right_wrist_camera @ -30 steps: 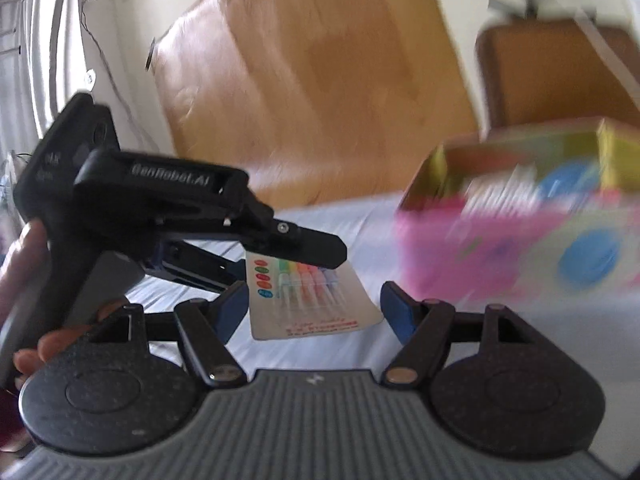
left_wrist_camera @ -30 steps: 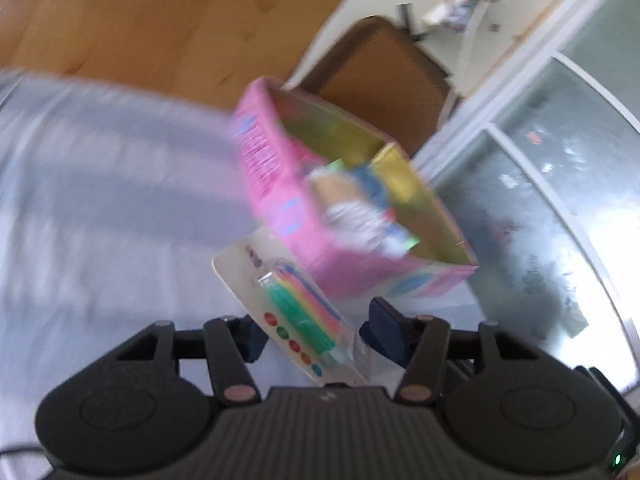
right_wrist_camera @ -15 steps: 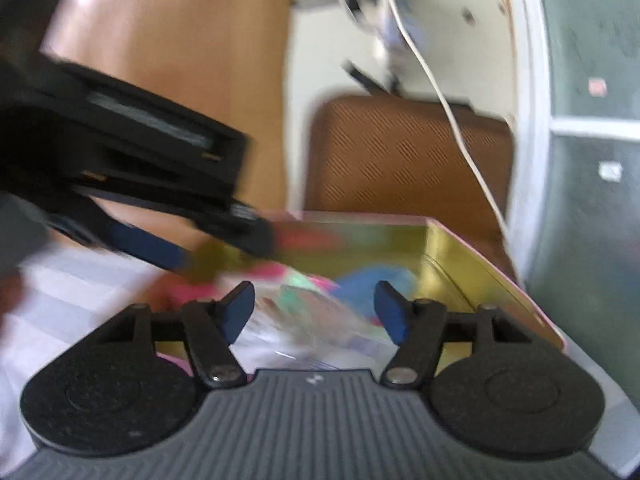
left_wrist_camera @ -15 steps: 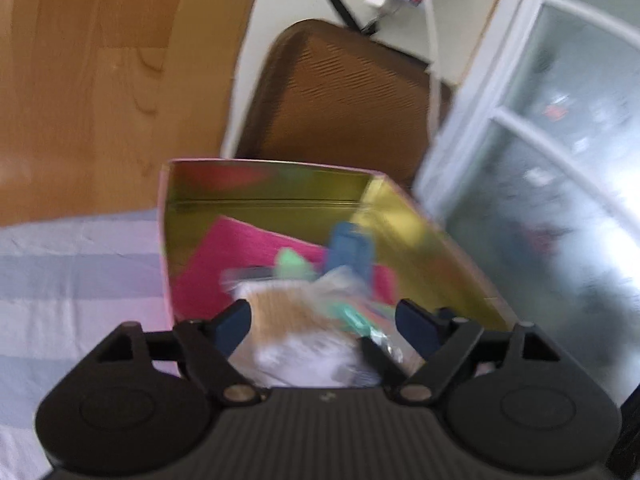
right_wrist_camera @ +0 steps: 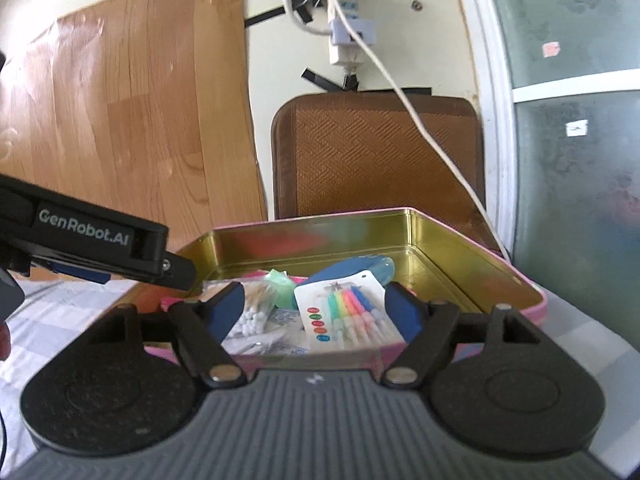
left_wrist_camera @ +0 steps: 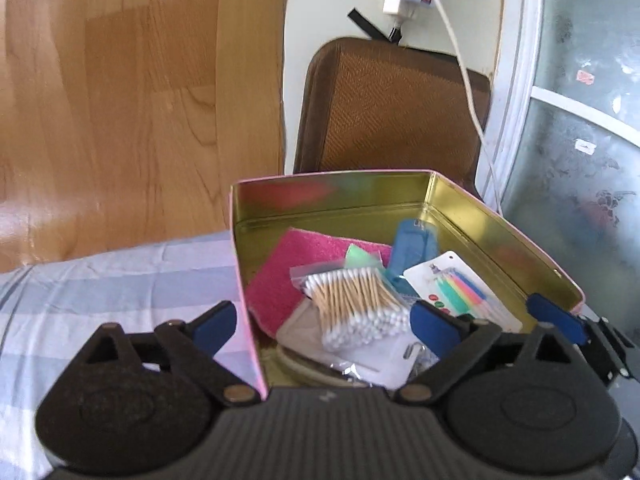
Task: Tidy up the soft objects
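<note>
A pink tin box (left_wrist_camera: 248, 280) with a gold inside (right_wrist_camera: 460, 256) stands open on the striped bedsheet. In it lie a white card of coloured candles (left_wrist_camera: 460, 288) (right_wrist_camera: 344, 312), a bag of cotton swabs (left_wrist_camera: 352, 304) (right_wrist_camera: 256, 312), a pink cloth (left_wrist_camera: 280, 276), a blue piece (left_wrist_camera: 412, 248) and a green piece (right_wrist_camera: 280, 280). My left gripper (left_wrist_camera: 324, 324) is open and empty, straddling the box's left wall. My right gripper (right_wrist_camera: 316, 308) is open and empty at the box's near wall, with the candle card seen between its fingers.
A brown woven chair back (right_wrist_camera: 376, 152) stands behind the box. A white cable (right_wrist_camera: 420, 120) hangs from a wall plug. A wooden panel (left_wrist_camera: 120, 100) is at the left, a frosted glass door (left_wrist_camera: 580, 120) at the right. The left gripper's body (right_wrist_camera: 92, 236) shows at left.
The candle card held by my left gripper a second ago now lies in the box. My left gripper has opened. Both grippers have swung to face the open box.
</note>
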Demonstrator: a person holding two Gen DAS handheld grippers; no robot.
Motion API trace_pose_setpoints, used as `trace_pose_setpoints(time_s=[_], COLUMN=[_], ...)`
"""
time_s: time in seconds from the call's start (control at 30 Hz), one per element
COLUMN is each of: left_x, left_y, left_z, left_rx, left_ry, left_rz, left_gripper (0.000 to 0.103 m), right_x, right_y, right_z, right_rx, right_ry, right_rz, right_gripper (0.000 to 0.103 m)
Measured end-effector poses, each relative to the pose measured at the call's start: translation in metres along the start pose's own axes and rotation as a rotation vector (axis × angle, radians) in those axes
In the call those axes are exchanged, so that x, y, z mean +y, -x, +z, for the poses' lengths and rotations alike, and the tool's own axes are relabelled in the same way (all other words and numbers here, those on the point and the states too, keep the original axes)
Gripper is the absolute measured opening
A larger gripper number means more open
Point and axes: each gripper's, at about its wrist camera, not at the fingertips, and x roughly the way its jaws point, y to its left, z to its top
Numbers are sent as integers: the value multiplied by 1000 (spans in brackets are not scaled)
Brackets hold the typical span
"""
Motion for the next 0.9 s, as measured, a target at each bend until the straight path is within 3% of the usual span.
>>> trace_pose_setpoints(time_s=[0.37, 0.9], left_x=[7, 34], left_y=[55, 91], left_z=[-38, -97], left_rx=[-32, 85], left_ry=[-31, 41], left_rz=[25, 18], left_gripper=[103, 103], right_x=[7, 7], right_y=[65, 97], right_z=[-12, -17], right_rx=[-10, 155], right_ry=[-46, -302], right_rz=[15, 135], right_gripper=[83, 88])
